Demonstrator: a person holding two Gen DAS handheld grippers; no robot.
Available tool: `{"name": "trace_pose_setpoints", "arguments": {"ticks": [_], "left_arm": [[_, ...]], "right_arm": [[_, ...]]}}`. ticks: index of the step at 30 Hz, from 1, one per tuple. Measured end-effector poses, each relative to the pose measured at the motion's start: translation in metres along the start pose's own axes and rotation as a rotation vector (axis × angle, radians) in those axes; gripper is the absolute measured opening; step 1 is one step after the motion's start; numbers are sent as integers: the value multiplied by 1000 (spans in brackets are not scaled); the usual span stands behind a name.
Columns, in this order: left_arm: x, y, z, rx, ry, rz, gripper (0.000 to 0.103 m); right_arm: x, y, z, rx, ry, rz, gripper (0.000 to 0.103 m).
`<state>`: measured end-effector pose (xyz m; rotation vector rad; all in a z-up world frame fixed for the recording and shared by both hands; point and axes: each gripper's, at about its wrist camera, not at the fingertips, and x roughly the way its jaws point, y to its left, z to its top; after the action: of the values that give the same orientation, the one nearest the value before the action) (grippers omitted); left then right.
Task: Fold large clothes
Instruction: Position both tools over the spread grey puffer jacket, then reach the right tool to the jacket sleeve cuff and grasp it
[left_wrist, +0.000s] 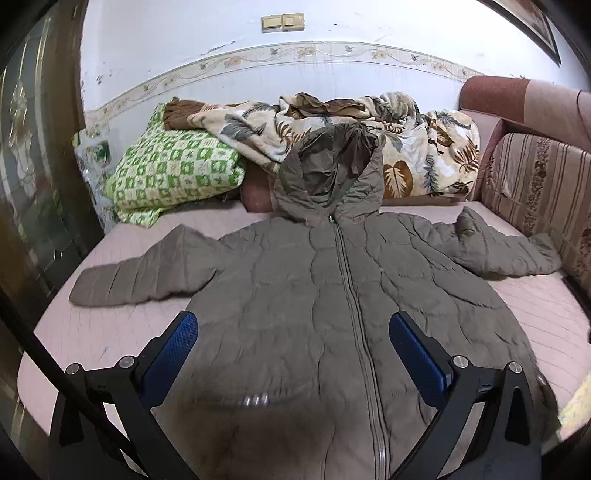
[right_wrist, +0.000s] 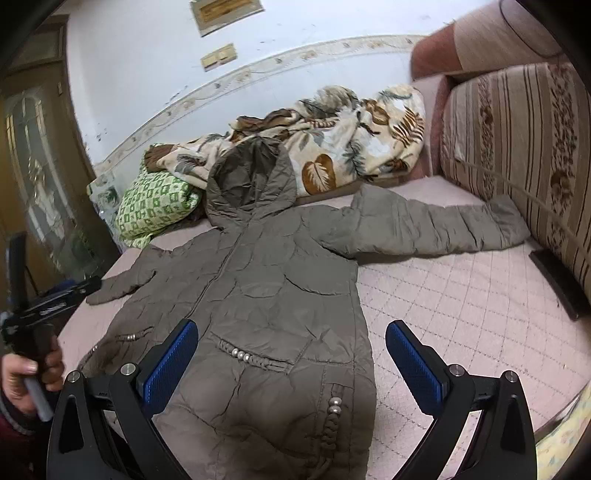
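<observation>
Left wrist view
Left gripper (left_wrist: 293, 345): fingers spread wide, nothing between the blue pads (left_wrist: 170, 356); it hangs above the coat's lower front.
Coat (left_wrist: 314, 295): grey-brown quilted, front up and zipped, flat on the pink bed (left_wrist: 92, 328); its body fills the gap between the fingers and runs on ahead of them.
Zip (left_wrist: 349, 284): closer to the right finger, running away from the tips toward the hood.
Hood (left_wrist: 328, 177): far ahead of the tips, propped against the leaf-print blanket (left_wrist: 424, 147).
Sleeves: one stretched out left (left_wrist: 140, 273) beyond the left finger, one right (left_wrist: 491, 247) beyond the right finger.
Green pillow (left_wrist: 173, 177): ahead and left, well apart from the fingers.

Right wrist view
Right gripper (right_wrist: 291, 354): also wide open and empty, above the coat's right edge.
Coat (right_wrist: 258, 295): its pocket (right_wrist: 251, 356) with beads sits between the fingers; bare bed (right_wrist: 461, 302) lies by the right finger.
Right sleeve (right_wrist: 424, 225): ahead of the right finger, its cuff near the striped sofa back (right_wrist: 517, 147).
Left gripper (right_wrist: 55, 295): far left of the left finger, held by a hand (right_wrist: 26, 373); I cannot tell its opening from here.
</observation>
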<state>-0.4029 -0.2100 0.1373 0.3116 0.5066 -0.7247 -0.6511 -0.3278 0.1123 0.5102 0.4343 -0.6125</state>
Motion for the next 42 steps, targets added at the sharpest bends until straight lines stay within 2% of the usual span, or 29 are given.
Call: {"name": "trace_pose_setpoints", "arguments": {"ticks": [6, 9, 11, 15, 19, 24, 25, 28, 32, 42], "left_arm": [[32, -7, -2, 3, -25, 5, 103], [45, -3, -3, -12, 31, -21, 103], [47, 2, -4, -41, 50, -59, 103], [46, 6, -5, -58, 60, -69, 103], [40, 7, -6, -56, 45, -53, 103], [30, 10, -6, -72, 27, -42, 103], [29, 10, -5, -71, 27, -45, 103], [29, 6, -6, -53, 25, -37, 103], [31, 3, -7, -46, 37, -34, 103], [37, 3, -9, -31, 52, -29, 103]], "right_arm": [[15, 1, 6, 12, 29, -18, 103], [25, 10, 7, -20, 46, -33, 103], [34, 21, 8, -47, 60, -25, 103], [48, 43, 10, -92, 74, 1, 103], [53, 76, 8, -202, 52, -17, 103], [55, 97, 5, -292, 11, -173, 103], [56, 99, 5, -304, 4, -235, 103], [59, 99, 4, -325, -2, -347, 103], [59, 91, 5, -323, 4, -377, 103], [59, 75, 8, -280, 26, -391, 103]]}}
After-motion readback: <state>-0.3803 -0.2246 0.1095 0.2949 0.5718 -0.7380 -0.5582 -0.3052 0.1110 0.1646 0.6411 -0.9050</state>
